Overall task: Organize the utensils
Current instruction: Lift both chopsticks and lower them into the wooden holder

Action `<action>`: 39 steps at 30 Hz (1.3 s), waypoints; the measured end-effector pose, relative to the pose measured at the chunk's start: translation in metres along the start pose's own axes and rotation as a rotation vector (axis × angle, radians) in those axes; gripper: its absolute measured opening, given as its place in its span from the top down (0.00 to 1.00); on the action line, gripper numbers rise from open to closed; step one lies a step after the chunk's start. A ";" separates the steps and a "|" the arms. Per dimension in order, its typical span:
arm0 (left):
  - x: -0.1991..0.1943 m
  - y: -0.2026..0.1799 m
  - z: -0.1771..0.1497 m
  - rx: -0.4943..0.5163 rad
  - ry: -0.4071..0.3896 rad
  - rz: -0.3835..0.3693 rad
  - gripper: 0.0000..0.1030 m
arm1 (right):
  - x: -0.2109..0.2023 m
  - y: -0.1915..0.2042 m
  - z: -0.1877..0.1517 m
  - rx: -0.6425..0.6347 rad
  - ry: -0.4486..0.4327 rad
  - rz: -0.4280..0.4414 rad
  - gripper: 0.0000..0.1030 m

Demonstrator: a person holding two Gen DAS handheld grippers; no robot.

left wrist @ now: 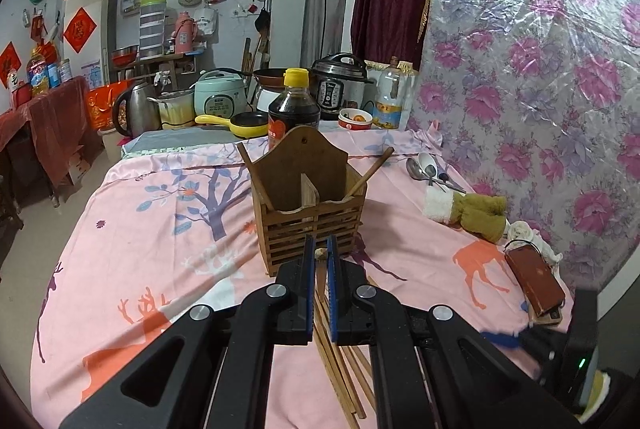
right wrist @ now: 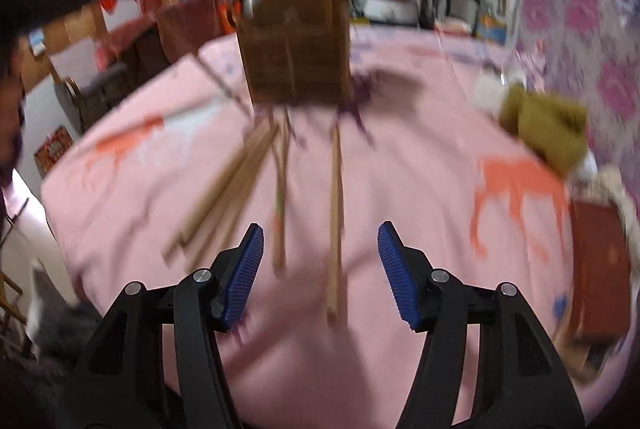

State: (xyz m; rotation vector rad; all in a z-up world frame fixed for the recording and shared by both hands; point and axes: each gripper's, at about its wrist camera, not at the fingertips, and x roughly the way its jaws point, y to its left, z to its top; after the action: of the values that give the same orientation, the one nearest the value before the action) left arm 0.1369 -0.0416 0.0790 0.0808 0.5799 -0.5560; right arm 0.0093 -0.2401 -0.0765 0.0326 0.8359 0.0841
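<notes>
Left wrist view shows my left gripper [left wrist: 319, 249] with its fingers together on a chopstick [left wrist: 320, 279], the wooden holder [left wrist: 308, 205] just ahead of the tips. My right gripper [right wrist: 320, 269] has fingers apart and empty, loose chopsticks [right wrist: 335, 213] lying on the table [right wrist: 420, 157] between and ahead of them. I judge a thin stick could pivot in the grip and catch the holder's rim, tipping it.
</notes>
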 end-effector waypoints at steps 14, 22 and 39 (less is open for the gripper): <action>-0.005 0.001 -0.004 -0.015 0.004 0.014 0.94 | -0.009 -0.019 0.001 0.094 -0.031 -0.001 0.94; -0.013 -0.004 0.017 0.014 -0.033 0.025 0.94 | -0.068 -0.014 0.086 0.045 -0.278 -0.003 0.94; -0.016 -0.004 0.081 0.047 -0.107 0.033 0.94 | -0.085 0.016 0.194 -0.027 -0.440 0.073 0.94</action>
State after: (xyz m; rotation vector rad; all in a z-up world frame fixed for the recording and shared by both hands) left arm 0.1643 -0.0558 0.1560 0.1044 0.4601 -0.5387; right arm 0.0959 -0.2311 0.1175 0.0543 0.3941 0.1504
